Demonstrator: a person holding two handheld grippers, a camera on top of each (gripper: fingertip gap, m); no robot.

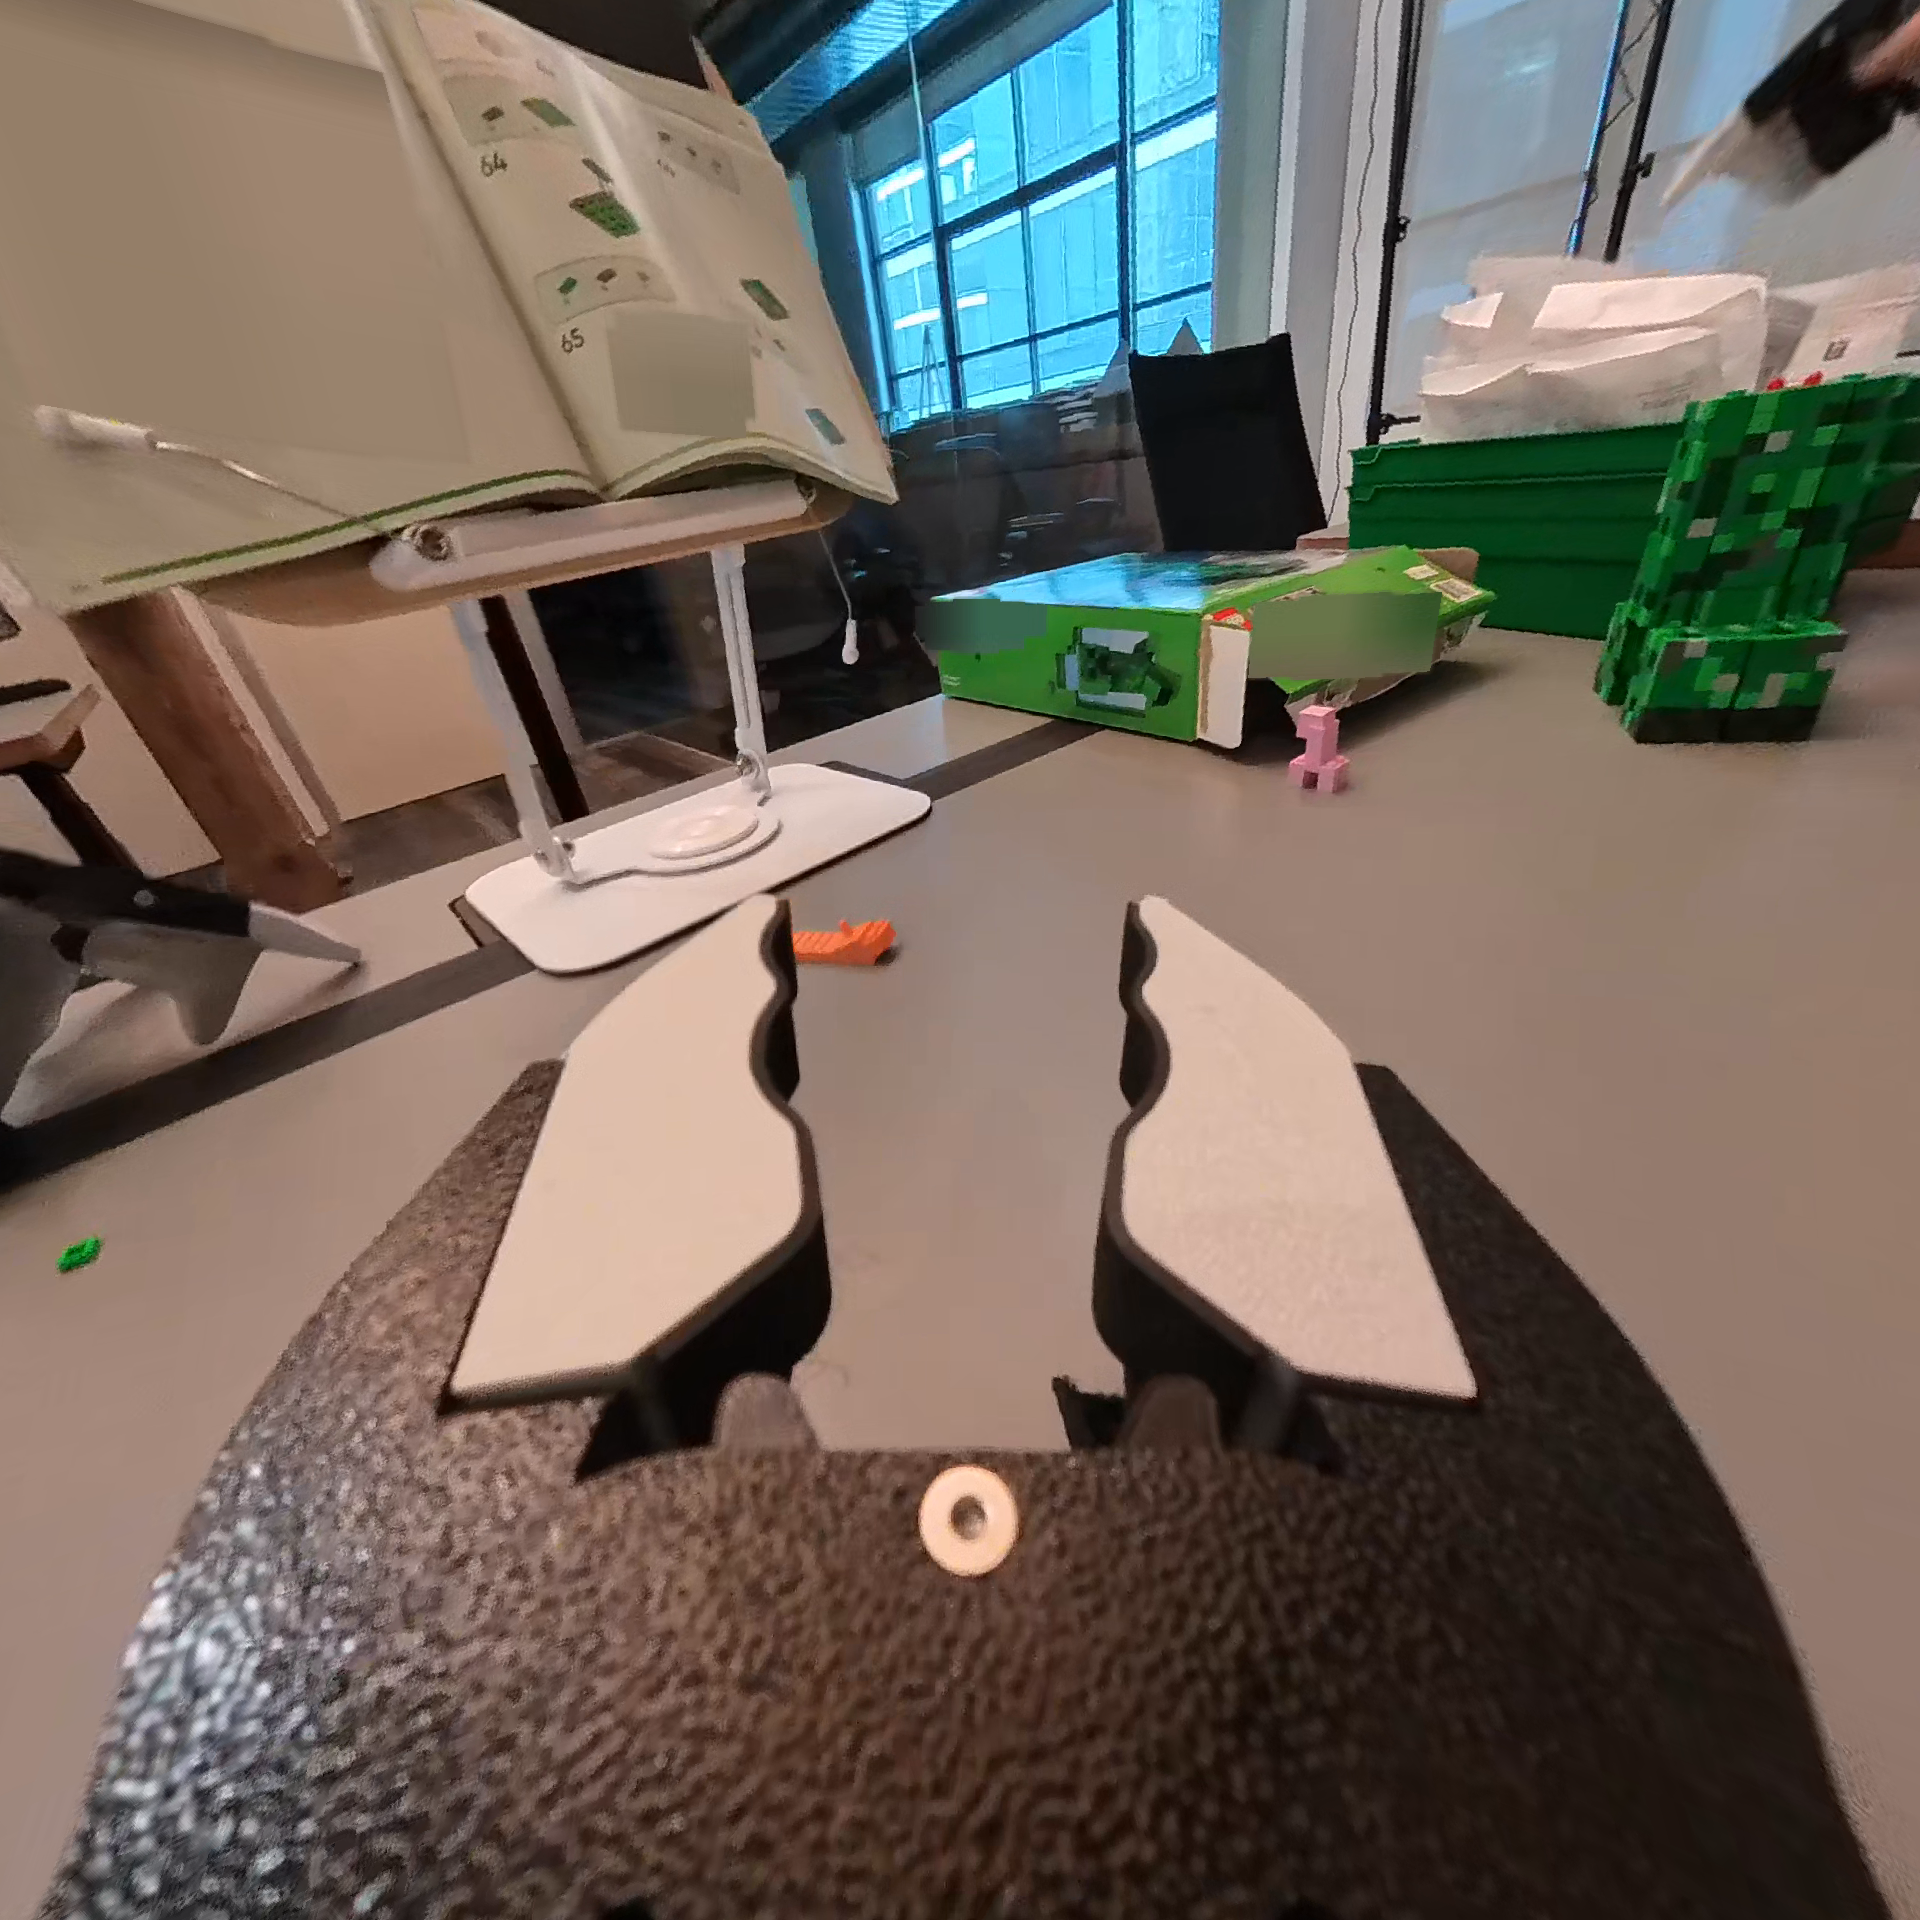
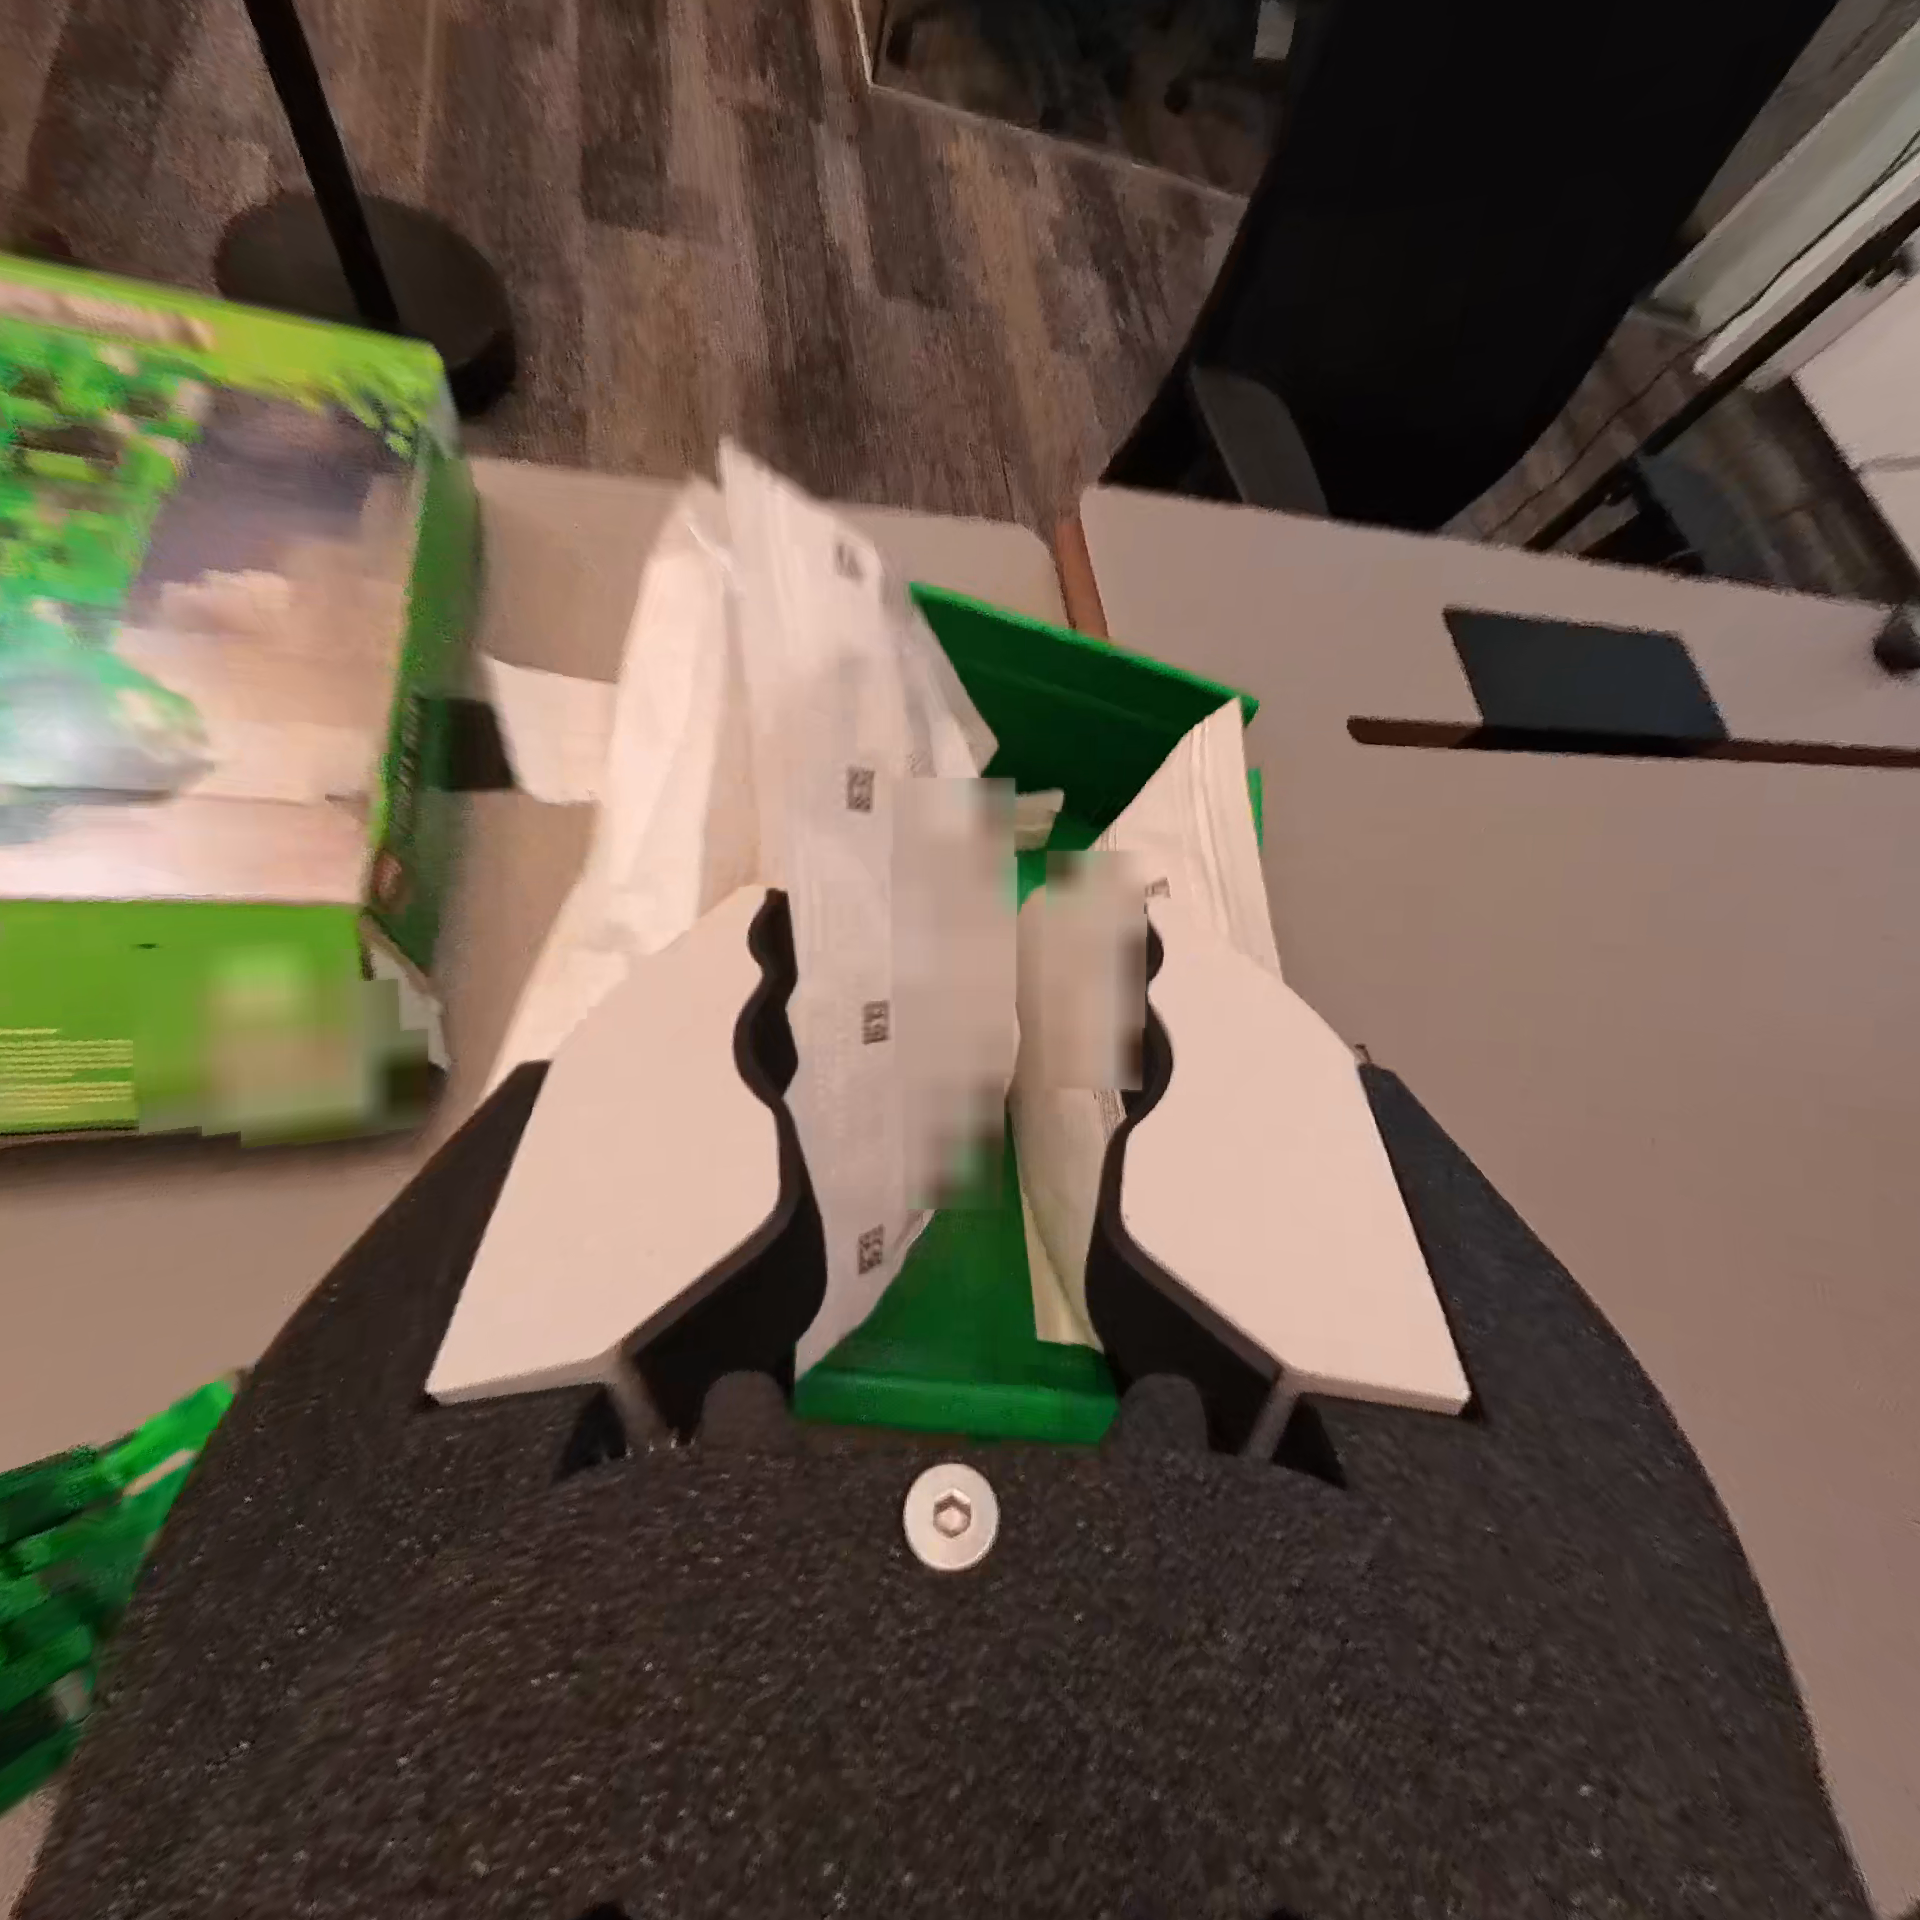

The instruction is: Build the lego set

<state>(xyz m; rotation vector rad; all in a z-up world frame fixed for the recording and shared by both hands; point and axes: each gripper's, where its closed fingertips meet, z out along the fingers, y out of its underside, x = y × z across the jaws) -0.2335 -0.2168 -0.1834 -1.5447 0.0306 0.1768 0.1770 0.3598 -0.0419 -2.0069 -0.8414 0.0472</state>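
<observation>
My left gripper [image 1: 956,935] is open and empty, low over the grey table [image 1: 1455,1039]. An orange brick separator [image 1: 844,943] lies just beyond its left finger. A tall green block figure [image 1: 1756,561] stands at the far right, with a small pink figure [image 1: 1317,750] near the green set box [image 1: 1195,644]. A tiny green piece [image 1: 79,1255] lies at the left. My right gripper [image 2: 961,914] is open, hovering above white paper bags [image 2: 790,727] standing in a green bin [image 2: 1081,686]. It shows blurred in the left wrist view [image 1: 1808,114] at the top right.
An open instruction booklet [image 1: 582,260] rests on a white stand [image 1: 707,873] at the back left. Green bins [image 1: 1507,520] with white bags stand behind the figure. In the right wrist view the set box [image 2: 208,675] lies left of the bin, and the floor lies past the table edge. About 70 centimeters separates my left fingertips from my right. My right tips are roughly 30 centimeters from the tall green block figure [image 1: 1756,561].
</observation>
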